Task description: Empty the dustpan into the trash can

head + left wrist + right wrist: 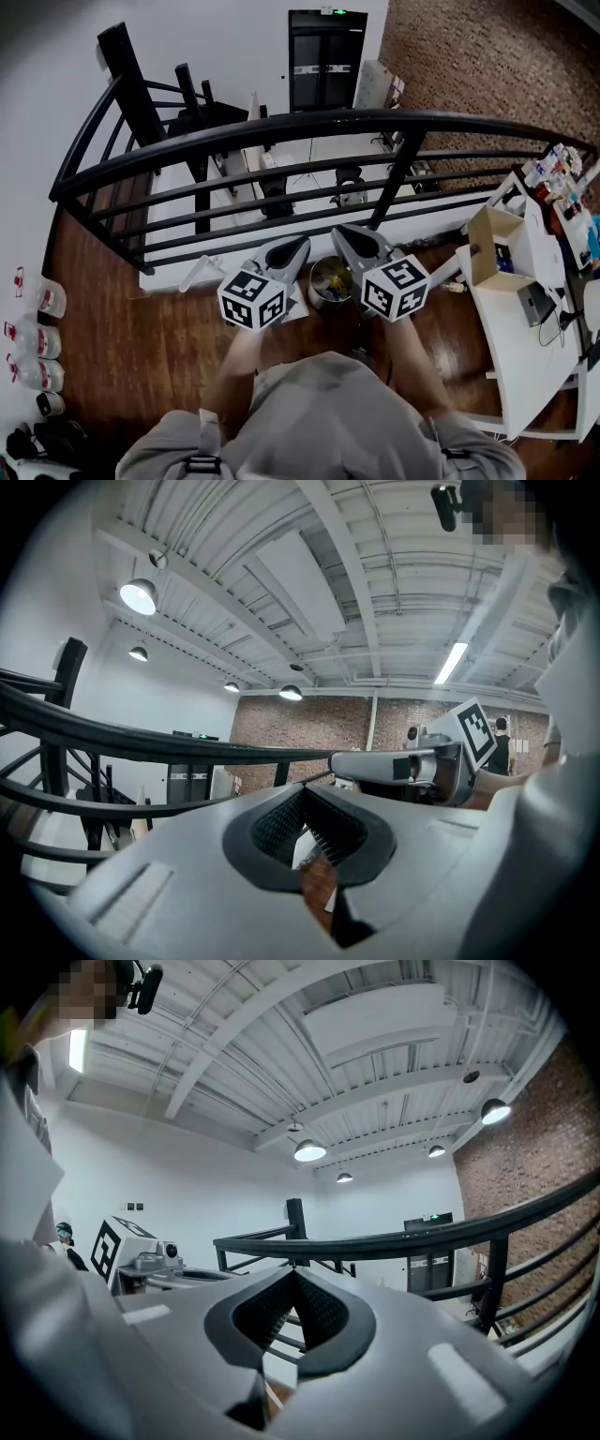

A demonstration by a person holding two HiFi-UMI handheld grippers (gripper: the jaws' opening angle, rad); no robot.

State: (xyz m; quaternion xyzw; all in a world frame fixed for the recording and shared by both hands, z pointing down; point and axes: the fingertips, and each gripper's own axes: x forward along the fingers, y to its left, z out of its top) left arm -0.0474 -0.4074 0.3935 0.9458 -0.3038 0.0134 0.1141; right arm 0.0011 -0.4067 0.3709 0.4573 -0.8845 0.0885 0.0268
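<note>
- Metal-looking round trash can (331,281) upright on the brown wooden floor (141,347), open top up, bits of litter inside.
- Left claw (302,244) just left of the trash can and above its rim, clenched on nothing: ribbed pads meeting at the tip in the left gripper view, only floor and a scrap of white showing past them.
- Right claw (339,231) just right of the trash can, likewise clenched and empty, pads pressed together at the tip in the right gripper view.
- Both claws side by side with the trash can between them, pointing away from the person's body toward the railing.
- Black curved railing (281,127) just beyond the trash can, its bars crossing both gripper views.
- White dustpan-like item (202,272) flat on the floor, left of the trash can at the railing's foot, apart from both claws; too small to be sure of its shape.
- Pale flat edge (298,307) right beside the trash can's left side, mostly hidden under the left claw; no telling what.
- White tabletop (511,328) well to the right of the trash can, an open cardboard box (497,246) standing on it.
- Clear bottles (37,300) far to the left of the trash can, in a row at the floor's edge.
</note>
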